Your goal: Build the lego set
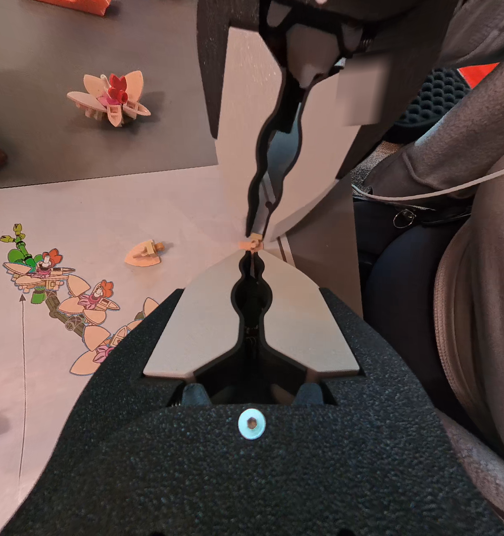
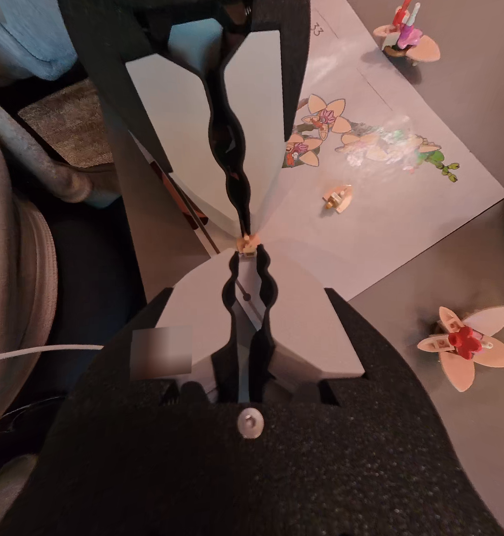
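Left tool (image 1: 252, 252): fingers drawn together at the tips, pinching a small peach lego piece (image 1: 250, 245) at frame centre in the left wrist view. Right tool (image 2: 248, 251): fingers likewise closed at the tips, gripping a tan lego piece (image 2: 248, 251) that meets the peach one. The 2 tools face each other tip to tip, so the 2 small pieces are in contact between them, held above the instruction sheet (image 1: 100, 220). How firmly the pieces are joined cannot be told.

Instruction sheet: white, lying flat on the grey tabletop (image 1: 41, 52), printed with a coloured drawing of a flower stem at lower left of the left wrist view.

Loose petal piece (image 1: 143, 254): peach, with tan parts on top, resting on the sheet left of centre in the left wrist view; in the right wrist view it sits right of centre.

Finished flower (image 1: 111, 97): pale petals with red centre, on the bare tabletop at upper left of the left wrist view; seen at lower right in the right wrist view.

Second flower (image 2: 406, 40): pale petals with red and pink parts, at upper right of the right wrist view, beside the sheet's edge.

A person's grey sleeve (image 1: 477, 145) fills the right side of the left wrist view.
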Demonstrator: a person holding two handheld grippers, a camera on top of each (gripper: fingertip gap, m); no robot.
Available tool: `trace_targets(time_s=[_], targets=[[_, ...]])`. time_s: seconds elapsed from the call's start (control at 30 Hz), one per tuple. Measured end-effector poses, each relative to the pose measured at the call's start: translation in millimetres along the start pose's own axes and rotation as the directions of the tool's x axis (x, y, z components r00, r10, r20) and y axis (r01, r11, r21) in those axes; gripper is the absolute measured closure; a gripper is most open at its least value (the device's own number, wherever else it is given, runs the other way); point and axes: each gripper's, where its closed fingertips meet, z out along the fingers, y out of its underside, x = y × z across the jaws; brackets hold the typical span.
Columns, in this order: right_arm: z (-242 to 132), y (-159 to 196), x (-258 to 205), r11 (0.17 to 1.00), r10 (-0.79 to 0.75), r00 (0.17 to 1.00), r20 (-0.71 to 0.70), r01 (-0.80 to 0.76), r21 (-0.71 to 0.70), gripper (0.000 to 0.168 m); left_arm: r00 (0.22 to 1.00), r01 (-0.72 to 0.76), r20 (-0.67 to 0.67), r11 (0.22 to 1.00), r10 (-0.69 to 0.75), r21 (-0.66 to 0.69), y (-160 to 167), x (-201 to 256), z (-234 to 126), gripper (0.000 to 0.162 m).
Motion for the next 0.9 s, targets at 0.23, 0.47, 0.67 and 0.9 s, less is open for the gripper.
trace_targets(time_s=[0.23, 0.47, 0.67, 0.9], targets=[[-3.3, -0.5, 3.6, 0.997, 0.001, 1.000, -0.001, -0.001, 0.079, 0.161, 1.000, 0.003, -0.003, 1.000, -0.003, 0.000, 0.0, -0.1, -0.1, 0.160], [-1.9, -6.6, -0.1, 0.986, 0.029, 0.997, 0.068, -0.040, 0.164, 0.162, 1.000, 0.008, -0.008, 1.000, -0.008, 0.000, 0.1, -0.1, -0.1, 0.160], [-2.1, -5.7, 0.8, 0.985, 0.021, 0.997, 0.074, -0.033, 0.168, 0.162, 1.000, 0.014, -0.013, 1.000, -0.014, 0.000, 0.0, -0.2, -0.1, 0.160], [0.3, -2.7, 2.0, 0.990, 0.017, 0.998, 0.062, -0.026, 0.142, 0.162, 1.000, 0.016, -0.015, 1.000, -0.016, 0.000, 0.1, -0.1, 0.0, 0.160]])
